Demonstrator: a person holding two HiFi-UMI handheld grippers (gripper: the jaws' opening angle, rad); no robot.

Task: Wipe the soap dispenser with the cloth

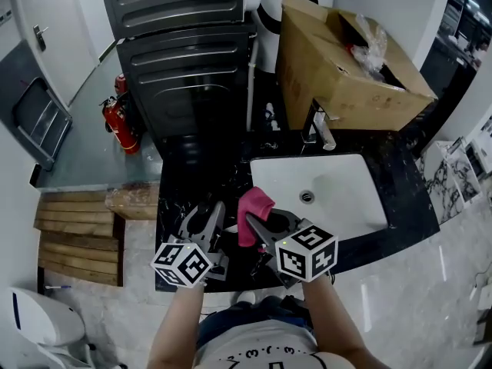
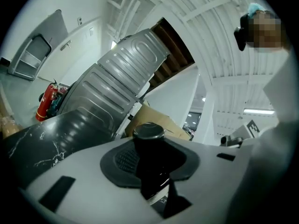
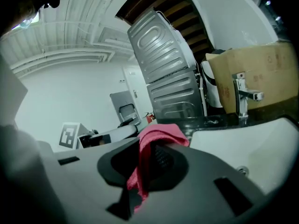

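In the left gripper view a black soap dispenser (image 2: 149, 139) with a round cap stands between the jaws. My left gripper (image 2: 150, 169) is shut on its body. Seen from the head view, the left gripper (image 1: 206, 225) hovers over the front of the black counter (image 1: 184, 179), and the bottle there is hidden by the jaws. Beside it on the right, my right gripper (image 1: 260, 225) is shut on a pink cloth (image 1: 254, 206) that bunches up above its jaws. That cloth (image 3: 156, 136) droops over the right gripper (image 3: 152, 162) in its own view. The two grippers are close together but apart.
A white sink basin (image 1: 346, 202) with a chrome faucet (image 1: 321, 131) lies to the right of the grippers. An open cardboard box (image 1: 330, 75) sits behind it. A dark metal appliance (image 1: 184, 68) stands at the back, and a red fire extinguisher (image 1: 119, 125) and wooden slats (image 1: 77, 237) are on the floor at the left.
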